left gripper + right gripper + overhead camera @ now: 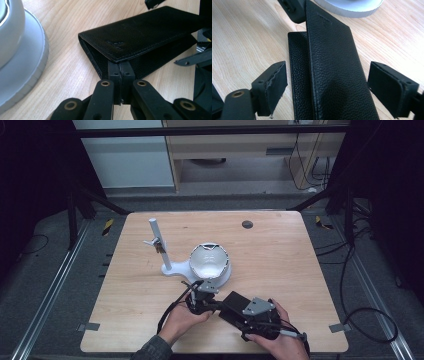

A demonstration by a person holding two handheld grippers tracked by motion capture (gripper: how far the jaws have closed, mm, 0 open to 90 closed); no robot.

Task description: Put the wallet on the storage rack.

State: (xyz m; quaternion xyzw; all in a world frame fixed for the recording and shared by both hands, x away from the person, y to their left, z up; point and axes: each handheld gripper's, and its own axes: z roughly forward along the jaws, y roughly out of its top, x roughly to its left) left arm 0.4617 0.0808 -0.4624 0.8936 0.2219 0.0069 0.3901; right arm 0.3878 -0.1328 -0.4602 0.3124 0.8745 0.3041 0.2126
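Note:
A black leather wallet [232, 301] lies near the table's front edge, its top flap [140, 35] raised off the lower one [298, 75]. My left gripper [121, 70] is shut, pads pressed together, with its tips tucked under the long edge of the raised flap. In the high view it [216, 305] comes at the wallet from the left. My right gripper [328, 75] stands open astride the wallet's other end, one pad [274, 82] on each side, neither touching the leather. In the high view it [244, 316] sits at the wallet's right.
A white bowl [209, 260] rests on a round white base [22, 62] just behind the wallet, joined to a white upright post [159, 245] with a small clip. A dark round hole [247, 224] marks the table's far side. Bare wood lies left and right.

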